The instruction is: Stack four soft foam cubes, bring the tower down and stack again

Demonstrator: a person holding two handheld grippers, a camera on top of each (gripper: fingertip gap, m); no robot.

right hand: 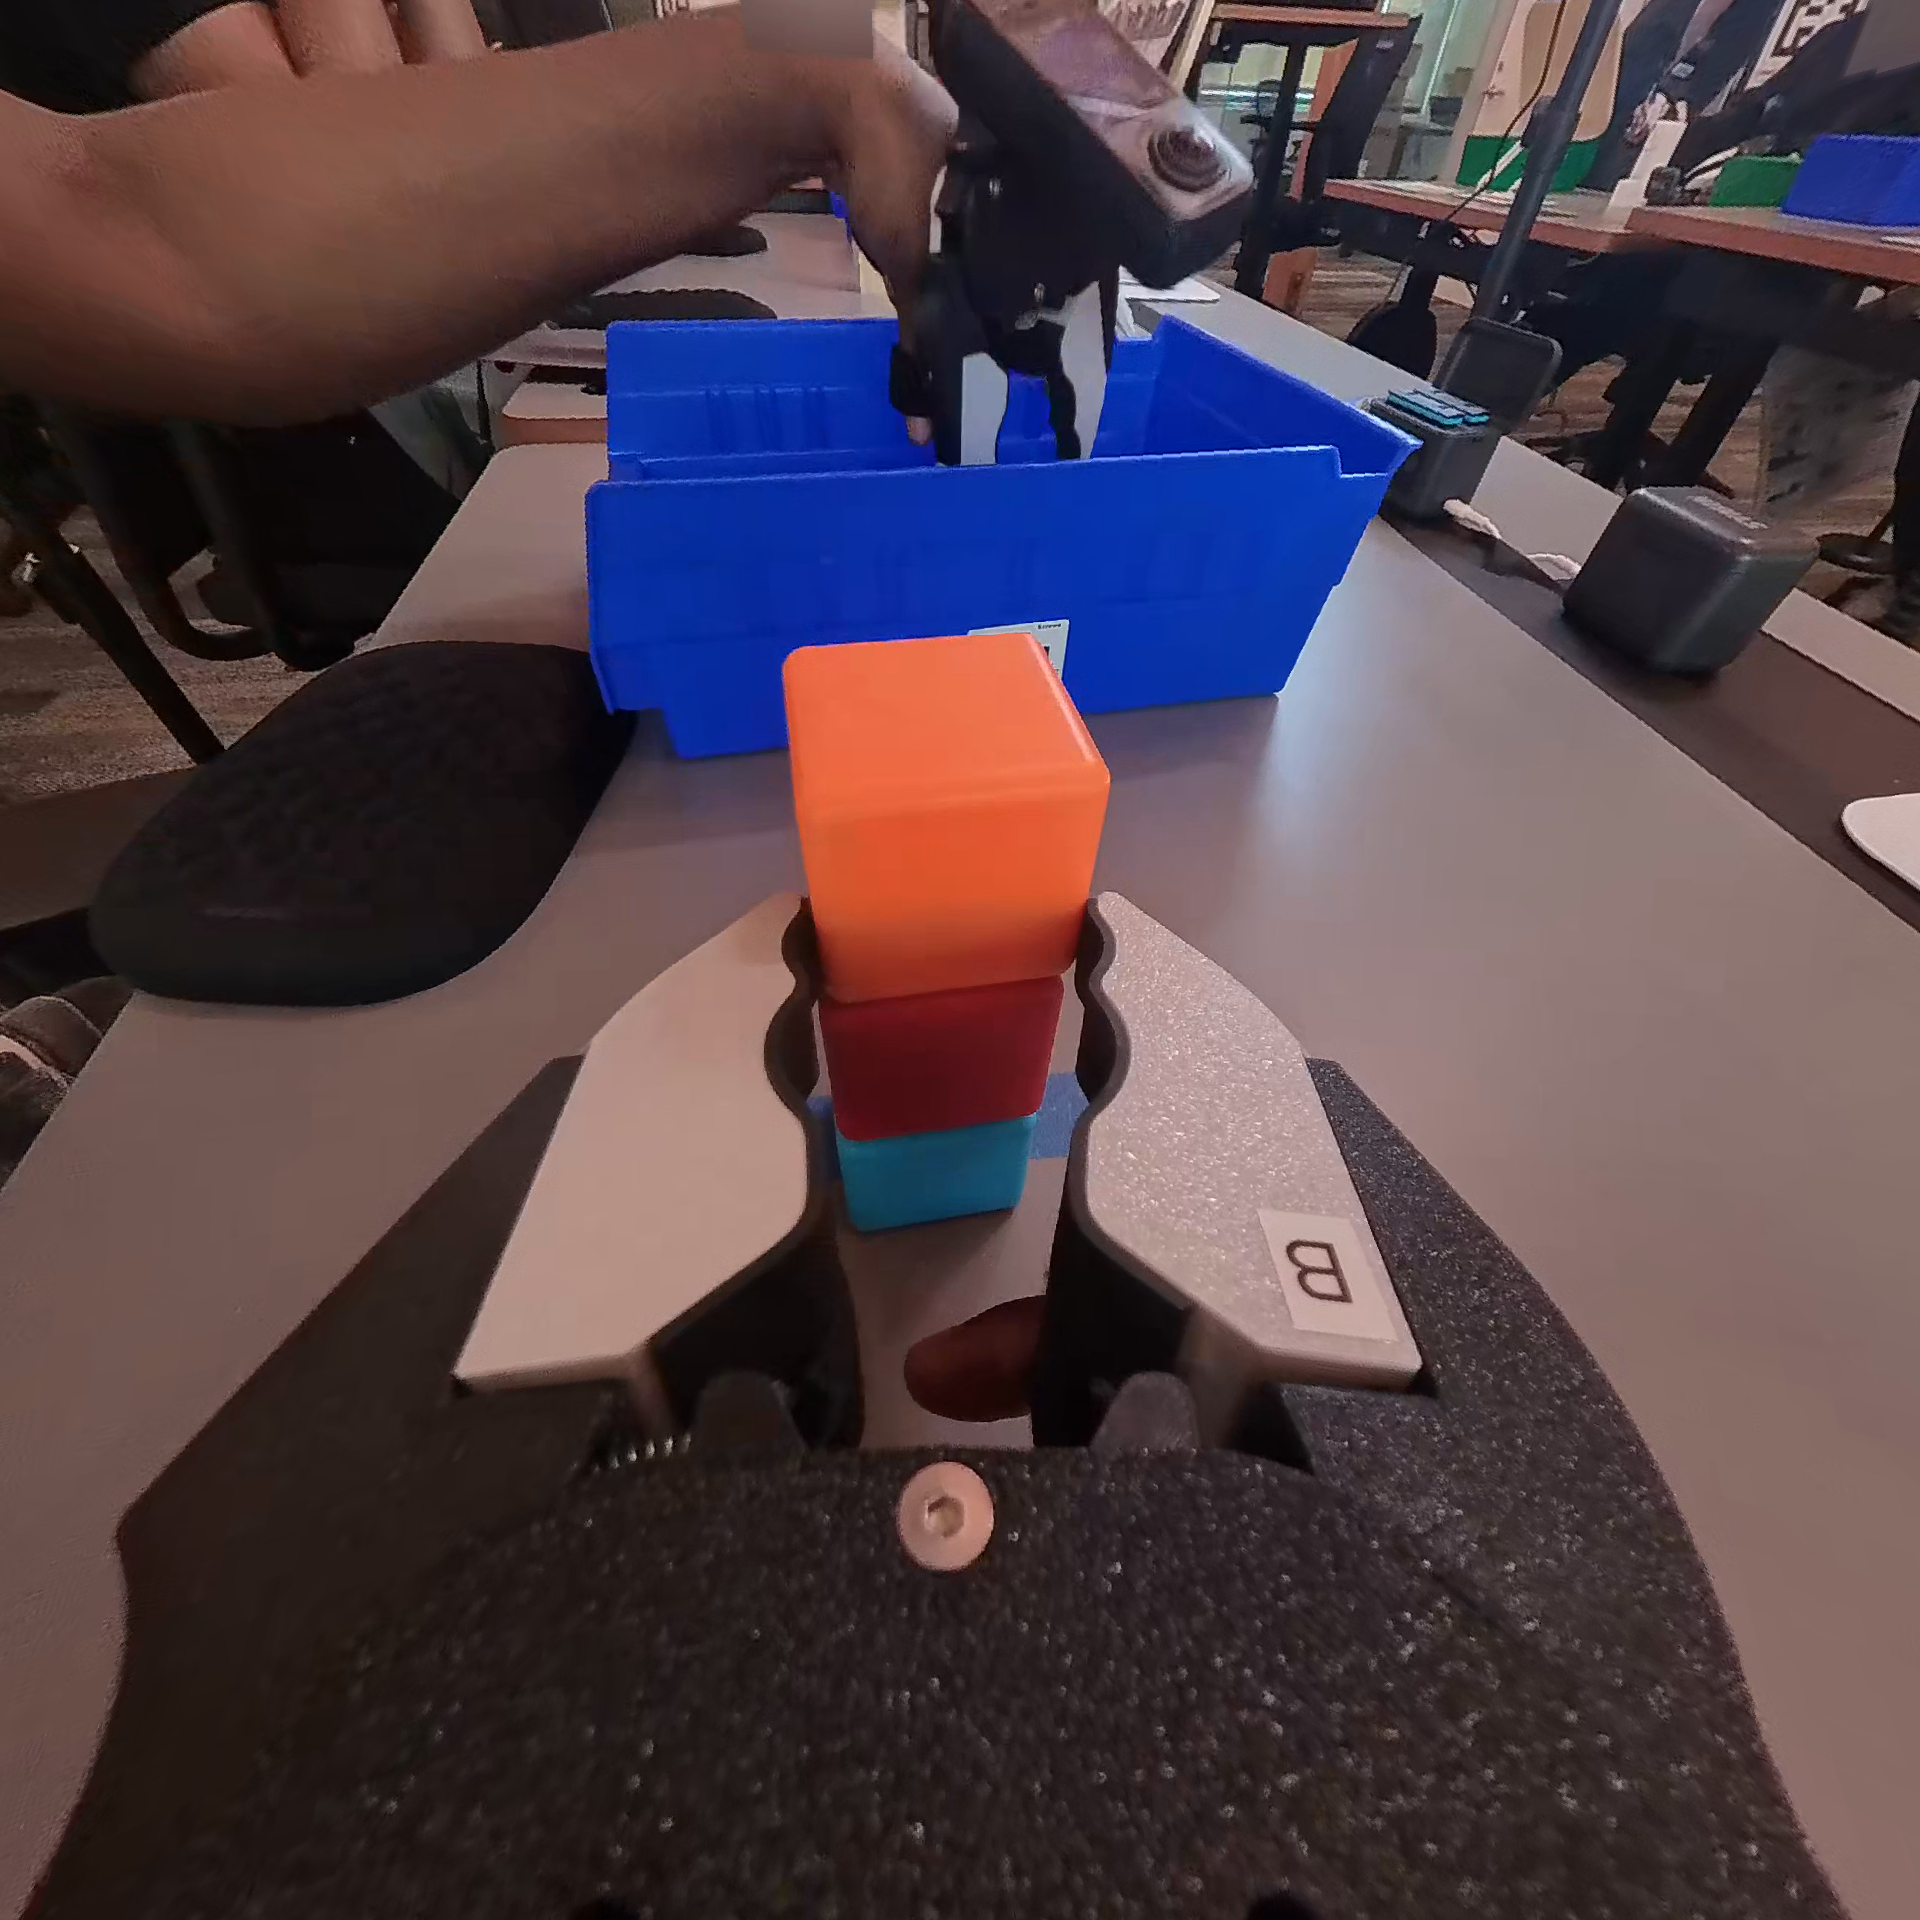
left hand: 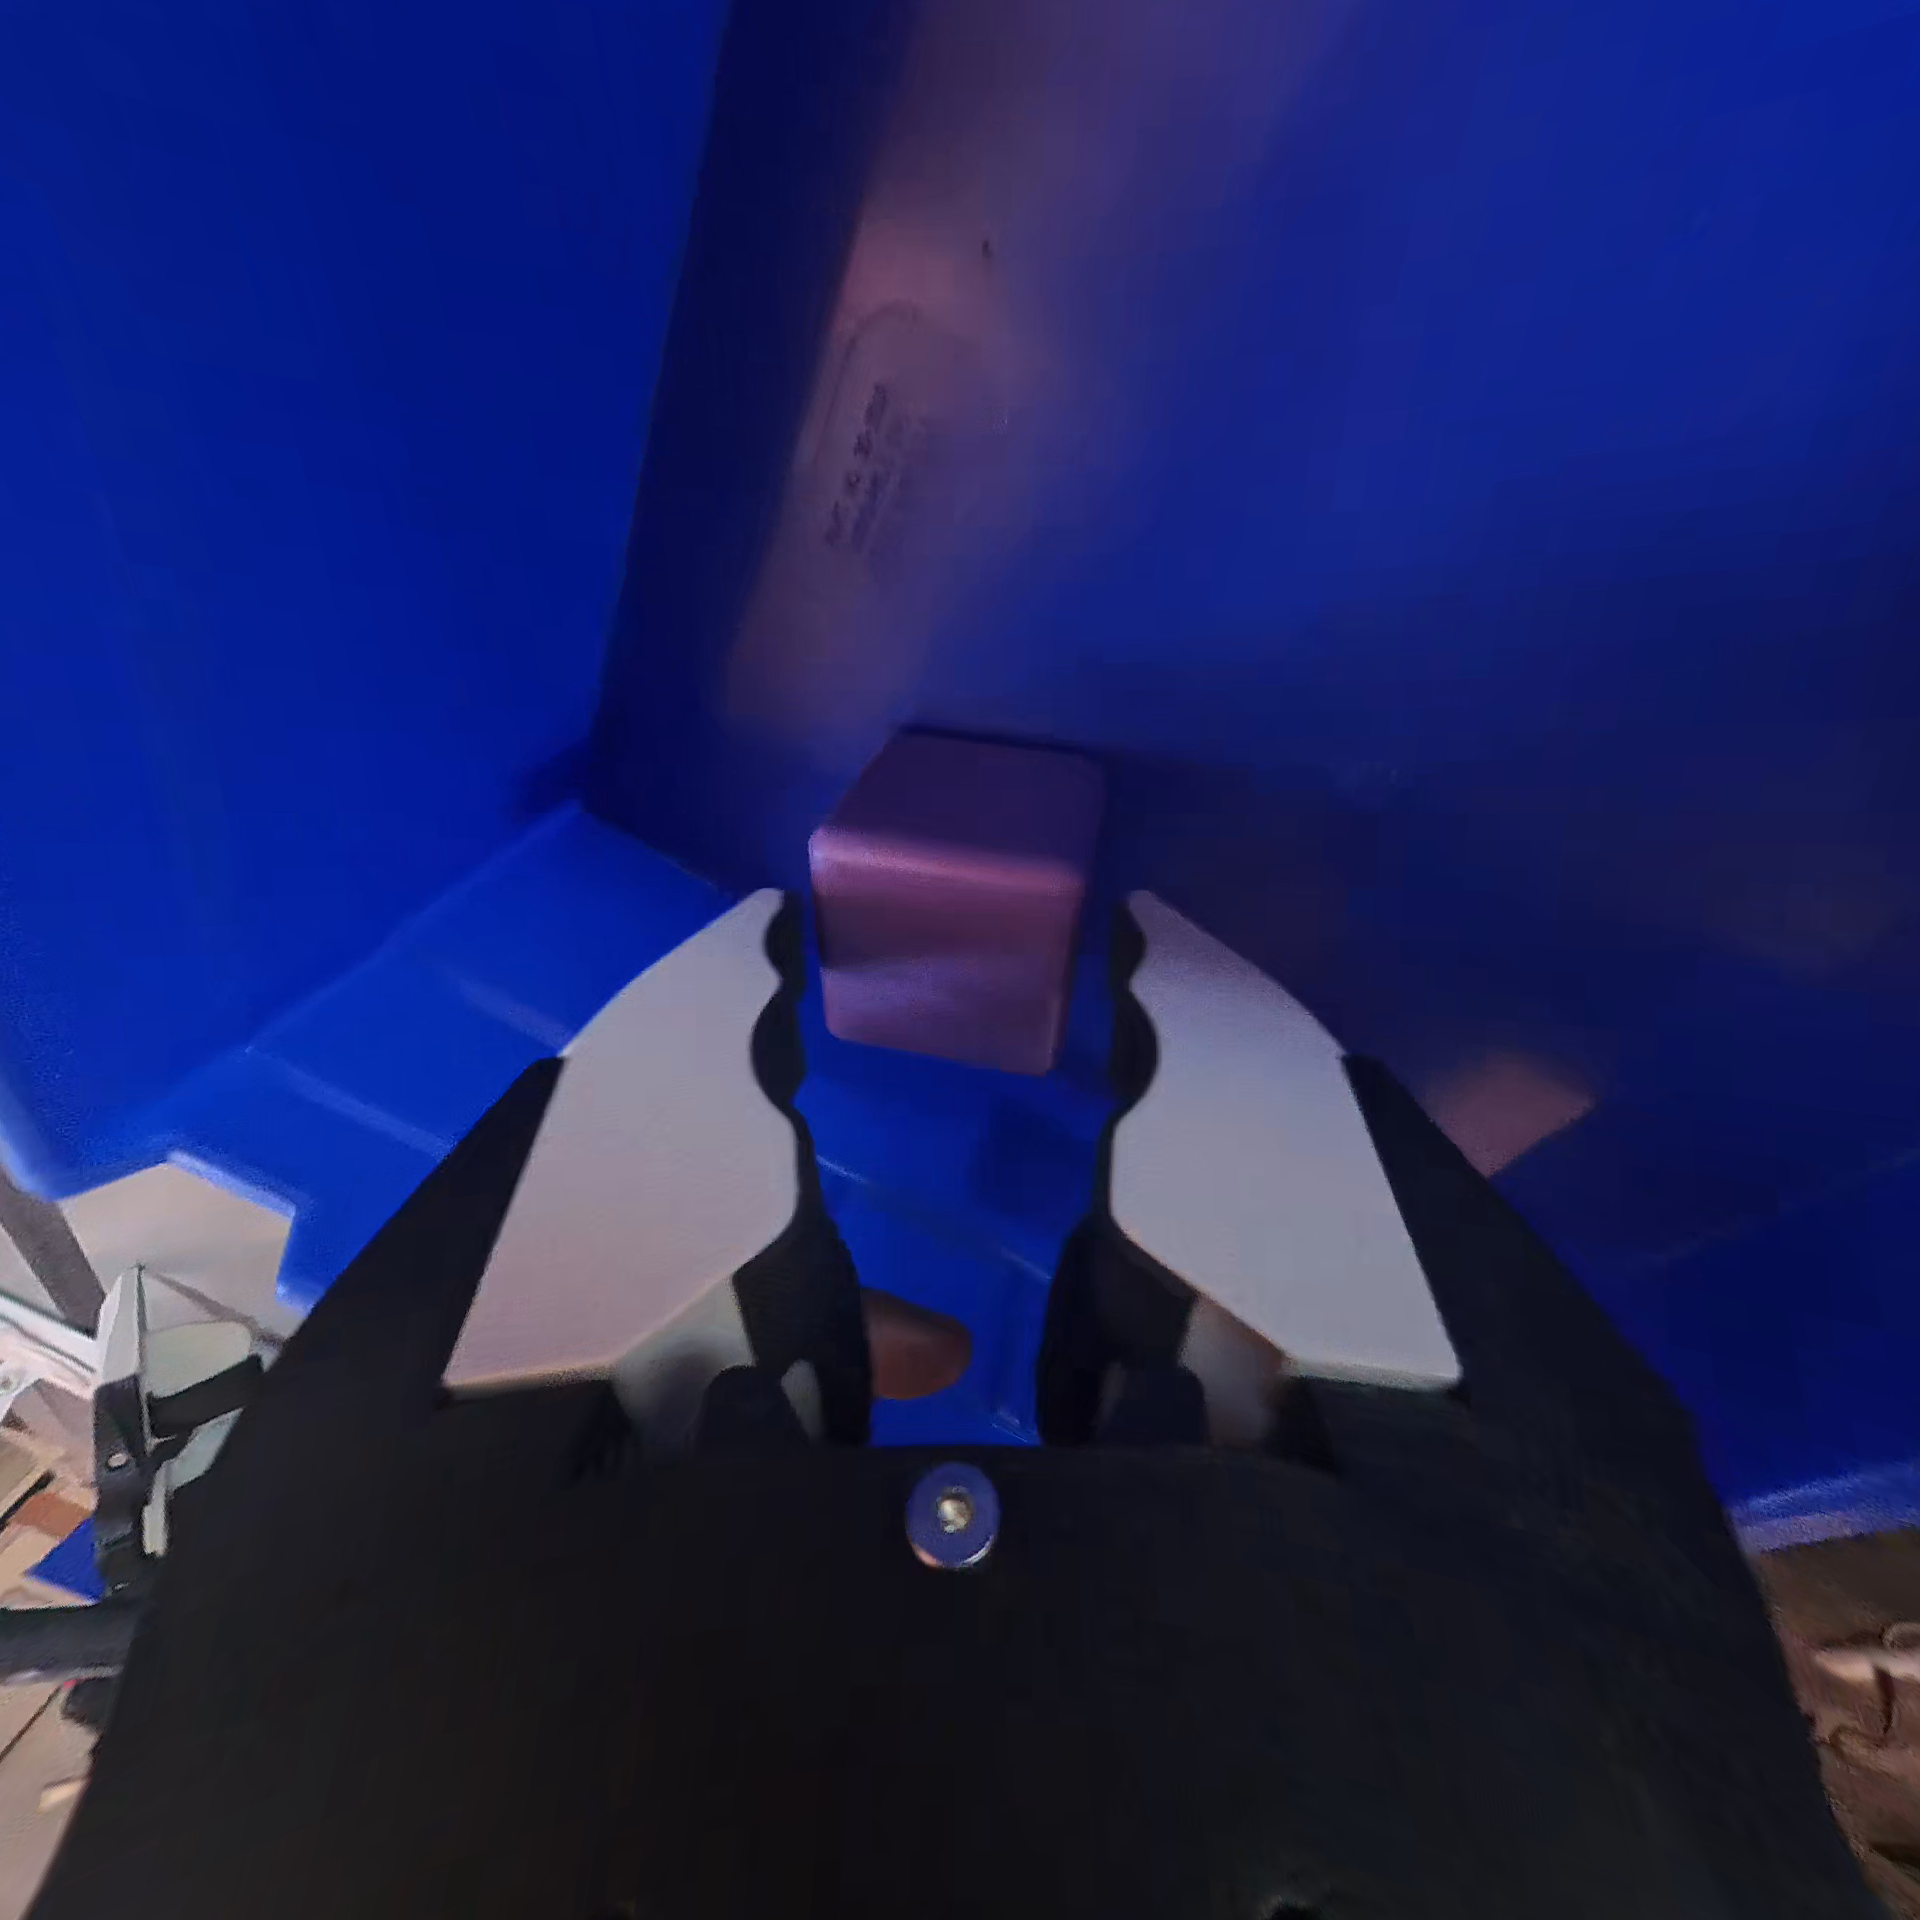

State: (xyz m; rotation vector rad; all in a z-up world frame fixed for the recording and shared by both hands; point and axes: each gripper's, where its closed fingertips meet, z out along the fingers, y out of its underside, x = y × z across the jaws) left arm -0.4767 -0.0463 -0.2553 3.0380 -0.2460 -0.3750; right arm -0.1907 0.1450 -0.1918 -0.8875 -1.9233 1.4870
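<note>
Three cubes stand stacked on the grey table (right hand: 1403,935): orange cube (right hand: 940,810) on red cube (right hand: 935,1049) on teal cube (right hand: 935,1169). The right gripper (right hand: 940,935) pinches the orange cube's lower edge. The fourth, a purple cube (left hand: 951,914), sits in a corner of the blue bin (left hand: 312,520); the left gripper (left hand: 951,925) hangs spread just short of it. Advice: straddle the purple cube squarely, squeeze lightly, lift straight up clear of the walls.

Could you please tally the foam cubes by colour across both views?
Orange cube: 1
Red cube: 1
Teal cube: 1
Purple cube: 1, inside the blue bin
Total: 4 cubes
</note>
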